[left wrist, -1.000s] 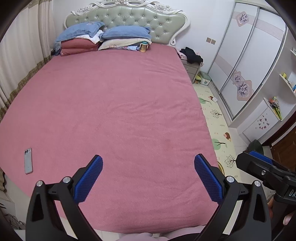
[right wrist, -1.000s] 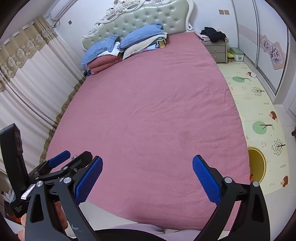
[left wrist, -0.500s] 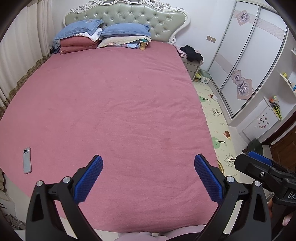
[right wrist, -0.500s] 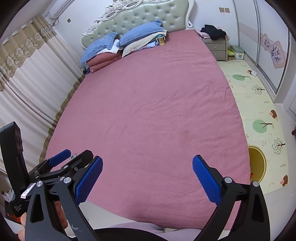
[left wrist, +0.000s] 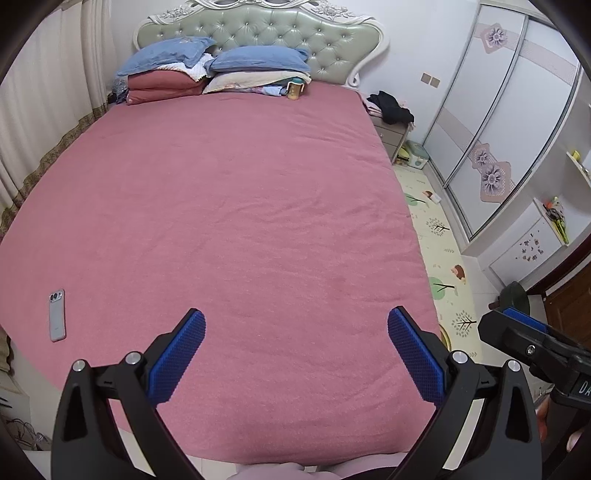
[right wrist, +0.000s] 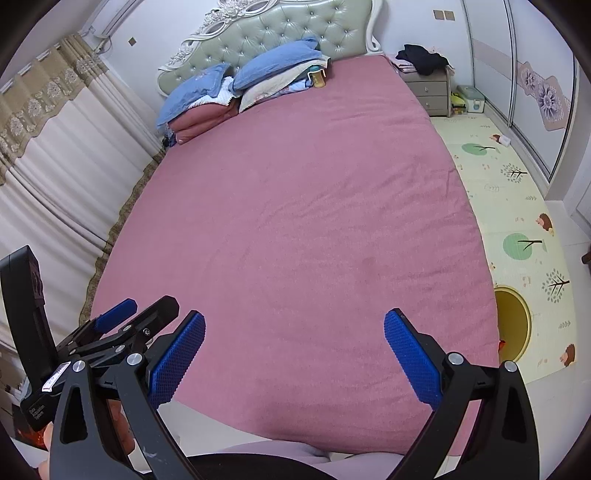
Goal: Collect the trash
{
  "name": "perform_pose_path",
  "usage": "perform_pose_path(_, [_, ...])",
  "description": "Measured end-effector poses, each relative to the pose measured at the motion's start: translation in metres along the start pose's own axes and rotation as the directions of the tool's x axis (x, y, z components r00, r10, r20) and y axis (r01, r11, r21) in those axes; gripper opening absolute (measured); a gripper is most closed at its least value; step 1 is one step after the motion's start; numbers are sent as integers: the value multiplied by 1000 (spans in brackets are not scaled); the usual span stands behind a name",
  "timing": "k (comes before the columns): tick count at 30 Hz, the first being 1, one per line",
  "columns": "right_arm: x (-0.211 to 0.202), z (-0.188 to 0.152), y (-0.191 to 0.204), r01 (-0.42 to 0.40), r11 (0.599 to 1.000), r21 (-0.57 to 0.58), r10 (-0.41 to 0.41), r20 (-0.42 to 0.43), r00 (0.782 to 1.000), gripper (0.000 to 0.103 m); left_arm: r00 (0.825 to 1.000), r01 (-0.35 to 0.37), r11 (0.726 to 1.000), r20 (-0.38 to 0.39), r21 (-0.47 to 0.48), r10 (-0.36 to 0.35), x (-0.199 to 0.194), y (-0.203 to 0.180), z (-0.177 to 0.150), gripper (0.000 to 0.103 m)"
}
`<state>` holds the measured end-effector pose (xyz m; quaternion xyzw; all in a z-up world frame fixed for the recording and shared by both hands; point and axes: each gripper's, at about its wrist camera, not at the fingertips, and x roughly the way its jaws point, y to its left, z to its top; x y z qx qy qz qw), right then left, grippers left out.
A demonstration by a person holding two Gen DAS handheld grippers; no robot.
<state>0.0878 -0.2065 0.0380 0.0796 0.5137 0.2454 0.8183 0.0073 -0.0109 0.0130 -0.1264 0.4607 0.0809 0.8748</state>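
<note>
- Left hand-held gripper (left wrist: 295, 334): held above the foot of the bed, its blue-padded fingers (left wrist: 177, 356) spread wide apart with nothing between them.
- Right hand-held gripper (right wrist: 293, 334): also above the foot end, just beside the left one, jaws likewise standing wide apart and empty; one of its blue pads shows at the right edge of the left wrist view.
- Bed (left wrist: 229, 206): covered by a pink blanket that lies nearly flat, with shallow creases; a tufted pale-green headboard (left wrist: 258, 33) stands at the far end.
- Pillows (left wrist: 258, 61): blue ones stacked on folded bedding against the headboard.
- Bottle (left wrist: 294, 88): a small yellowish bottle upright on the blanket, just beside the pillow stack.
- Phone (left wrist: 57, 314): lies flat, back up, near the left edge of the bed, well apart from both grippers.
- Trash: no piece can be told for certain on the blanket; a small white item (right wrist: 501, 139) lies on the play mat near the wardrobe doors, too small to identify.
- Play mat (right wrist: 517, 206): tree-patterned, covering the floor to the right of the bed.
- Nightstand (right wrist: 428, 90): beside the headboard, with dark clothing heaped on top.
</note>
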Motion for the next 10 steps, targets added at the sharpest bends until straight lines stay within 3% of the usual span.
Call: perform_pose_path(10, [-2,-2,-1,-5,1000,-23,5,5,1000,94,1000,2,1000,-16,4,-2,3,1,3,99])
